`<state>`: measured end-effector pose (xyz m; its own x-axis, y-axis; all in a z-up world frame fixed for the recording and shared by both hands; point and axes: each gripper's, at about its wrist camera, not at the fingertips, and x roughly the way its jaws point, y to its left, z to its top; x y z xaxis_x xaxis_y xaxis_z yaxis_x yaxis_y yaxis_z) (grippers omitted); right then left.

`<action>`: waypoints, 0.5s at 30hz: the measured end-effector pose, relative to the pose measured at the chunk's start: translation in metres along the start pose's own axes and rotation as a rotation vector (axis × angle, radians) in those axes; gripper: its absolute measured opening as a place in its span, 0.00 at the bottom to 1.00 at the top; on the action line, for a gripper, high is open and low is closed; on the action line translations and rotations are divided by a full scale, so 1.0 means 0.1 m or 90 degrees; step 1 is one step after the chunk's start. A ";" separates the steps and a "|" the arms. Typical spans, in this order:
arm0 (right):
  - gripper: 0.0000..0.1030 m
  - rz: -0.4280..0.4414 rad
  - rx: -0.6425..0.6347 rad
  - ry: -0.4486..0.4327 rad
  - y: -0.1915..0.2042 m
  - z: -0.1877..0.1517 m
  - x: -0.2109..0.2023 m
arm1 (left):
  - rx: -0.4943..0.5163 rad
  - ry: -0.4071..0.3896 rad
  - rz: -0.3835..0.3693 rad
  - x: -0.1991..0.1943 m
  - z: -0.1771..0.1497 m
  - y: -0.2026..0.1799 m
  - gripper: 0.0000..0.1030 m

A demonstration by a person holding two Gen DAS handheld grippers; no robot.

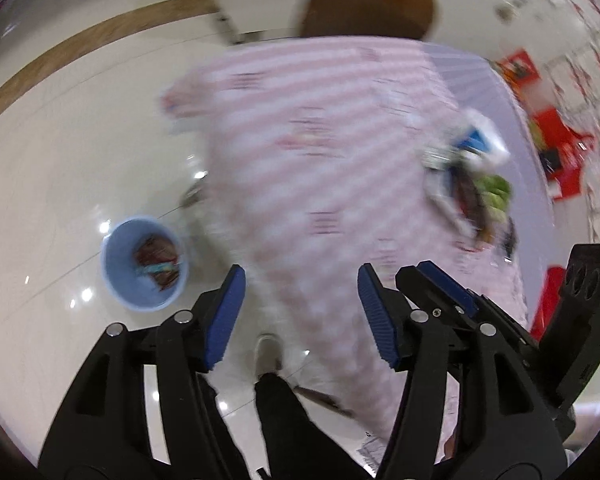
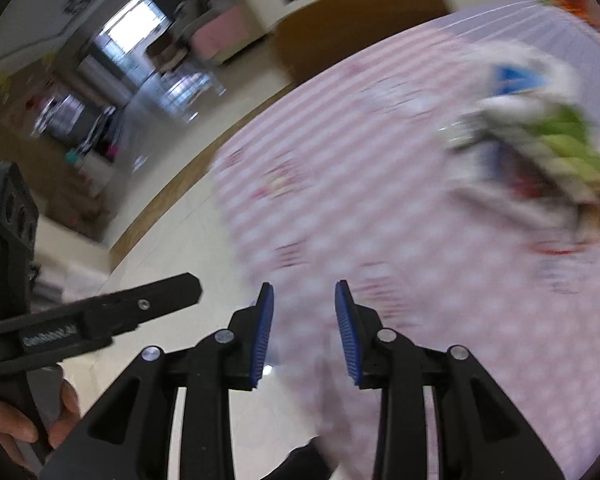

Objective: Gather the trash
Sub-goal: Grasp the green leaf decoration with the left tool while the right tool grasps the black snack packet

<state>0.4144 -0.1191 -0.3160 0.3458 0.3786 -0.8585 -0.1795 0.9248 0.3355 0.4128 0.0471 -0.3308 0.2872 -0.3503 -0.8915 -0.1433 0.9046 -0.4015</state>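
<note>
Both views blurry, left black gripper with blue pads gaping, empty; right gripper same; crumpled wrapper pile on pink checked tablecloth at 2 o'clock, round blue plastic bin on floor at 9

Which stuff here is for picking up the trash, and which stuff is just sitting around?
For the job:
- heap of crumpled wrappers, white, blue and green, on the table
- round light-blue plastic bin on the floor, wrappers already inside
- left tool and right tool, both open and holding nothing

Just around:
- pink checked tablecloth
- brown wooden chair
- red papers
</note>
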 end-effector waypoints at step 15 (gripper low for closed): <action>0.42 -0.130 0.176 -0.134 -2.18 0.03 -1.03 | 0.187 -0.008 -0.062 0.82 0.21 -2.31 0.62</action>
<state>0.4208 -0.3590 -0.2998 0.5347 0.1592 -0.8299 0.1568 0.9464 0.2826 0.4892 -0.1858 -0.3064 0.2989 -0.4366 -0.8485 0.1648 0.8994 -0.4048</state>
